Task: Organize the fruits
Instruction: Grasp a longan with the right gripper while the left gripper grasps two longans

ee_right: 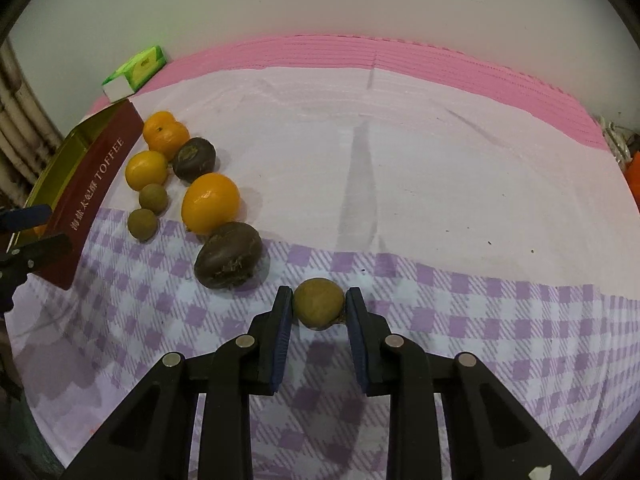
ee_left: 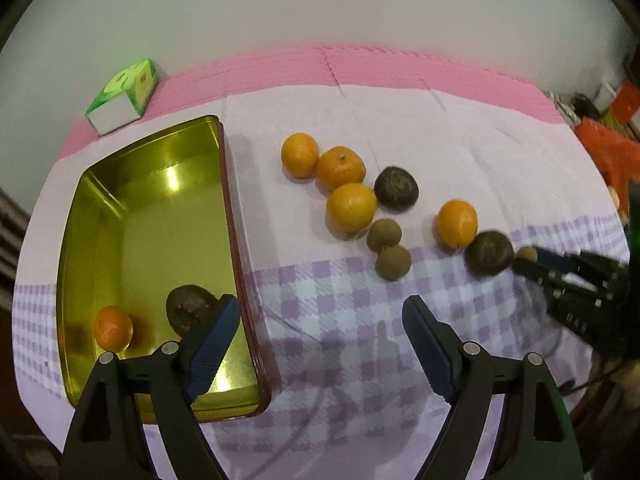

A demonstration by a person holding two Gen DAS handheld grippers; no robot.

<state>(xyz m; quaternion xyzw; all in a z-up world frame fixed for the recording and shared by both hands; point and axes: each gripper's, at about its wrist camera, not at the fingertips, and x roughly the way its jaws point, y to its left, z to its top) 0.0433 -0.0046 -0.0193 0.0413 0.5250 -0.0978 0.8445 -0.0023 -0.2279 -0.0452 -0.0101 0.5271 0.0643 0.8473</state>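
A gold-lined red toffee tin [ee_left: 120,216] lies open on the left and holds an orange [ee_left: 113,328] and a dark brown fruit [ee_left: 188,312]. My left gripper [ee_left: 320,316] is open and empty over the tin's right wall. Several oranges [ee_left: 351,207], two dark fruits [ee_left: 396,188] and small brown longans [ee_left: 384,235] lie loose on the cloth. My right gripper [ee_right: 319,300] is shut on a small longan [ee_right: 319,303] that rests on the checked cloth. It also shows in the left wrist view [ee_left: 528,258] beside a dark fruit [ee_left: 489,253].
A green and white tissue box [ee_left: 124,96] stands at the back left by the wall. The pink mat [ee_left: 360,68] lies under the purple checked cloth [ee_left: 340,320]. Orange clutter [ee_left: 612,148] sits past the table's right edge. The tin also shows in the right wrist view [ee_right: 92,184].
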